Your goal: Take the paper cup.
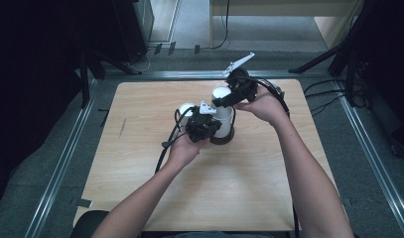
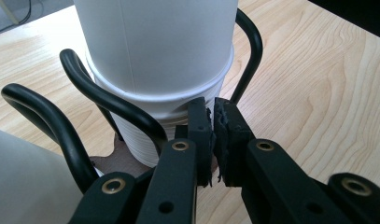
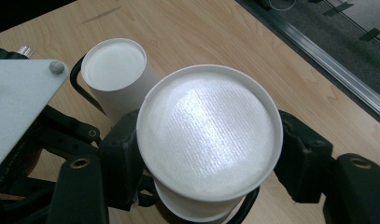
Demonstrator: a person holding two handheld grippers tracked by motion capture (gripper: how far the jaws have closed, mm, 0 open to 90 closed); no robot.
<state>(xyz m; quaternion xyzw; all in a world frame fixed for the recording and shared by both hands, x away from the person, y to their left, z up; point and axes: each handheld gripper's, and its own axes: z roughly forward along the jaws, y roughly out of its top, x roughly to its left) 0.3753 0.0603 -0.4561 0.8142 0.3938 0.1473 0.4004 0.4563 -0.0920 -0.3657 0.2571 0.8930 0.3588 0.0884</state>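
Observation:
Two upside-down white paper cups are stacked on a holder with black wire loops and a brown base. My right gripper is shut on the top cup, one jaw on each side just under its upturned bottom. My left gripper sits low at the holder, its jaws pressed together in front of the lower cup's rim, with nothing visible between them. A second upturned white cup stands beside the stack, at its left in the high view.
The light wooden table has bare room all around the holder. A metal rail frame borders it. Dark stands and cables are on the floor beyond the far edge.

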